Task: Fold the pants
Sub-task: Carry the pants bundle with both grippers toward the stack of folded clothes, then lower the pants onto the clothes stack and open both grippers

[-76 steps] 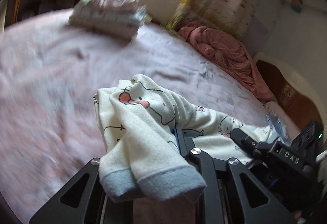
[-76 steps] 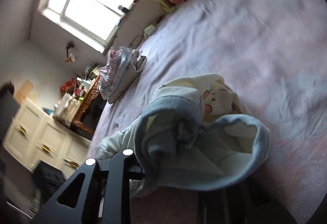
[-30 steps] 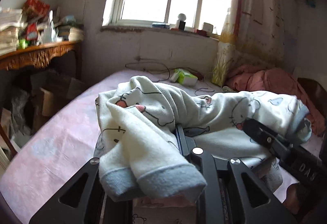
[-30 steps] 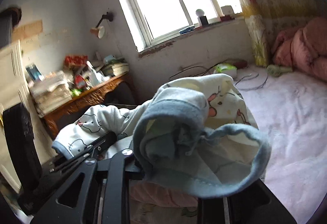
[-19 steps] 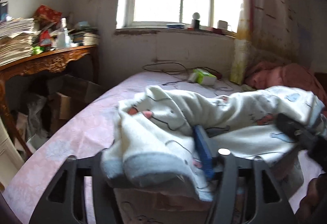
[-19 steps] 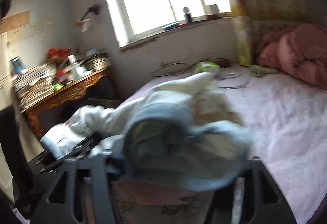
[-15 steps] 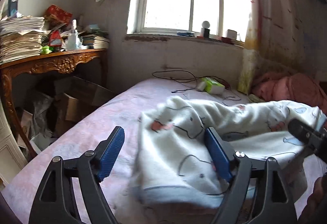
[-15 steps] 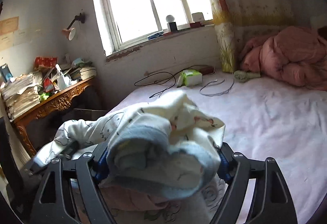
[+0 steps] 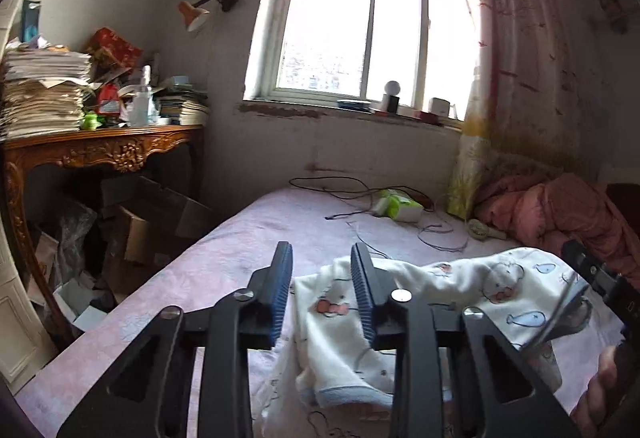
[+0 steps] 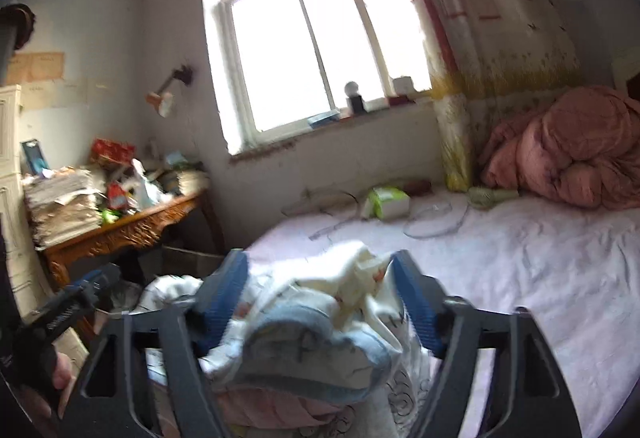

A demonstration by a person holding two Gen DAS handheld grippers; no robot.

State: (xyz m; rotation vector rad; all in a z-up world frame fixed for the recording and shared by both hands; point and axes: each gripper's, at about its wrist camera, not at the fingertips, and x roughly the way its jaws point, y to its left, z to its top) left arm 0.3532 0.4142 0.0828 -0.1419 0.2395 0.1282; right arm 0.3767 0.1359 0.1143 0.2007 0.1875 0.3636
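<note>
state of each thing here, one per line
pants: folded, lying loose on a stack of clothes
left claw: open, just been closing, cloth beside it, not pinched
right claw: open, just been closing, pants bunched between, unclamped
window: shut
quilt: crumpled

Left claw (image 9: 320,288) let go of the pants (image 9: 440,298): cuffs that hung over its fingers now lie on the bed (image 9: 248,238), mostly right of its jaws, which have just been closing, nothing pinched. Right claw (image 10: 320,298) also released; jaws just narrowed, waistband bunched loose between them. Both views rose from bed toward window (image 9: 372,30).
</note>
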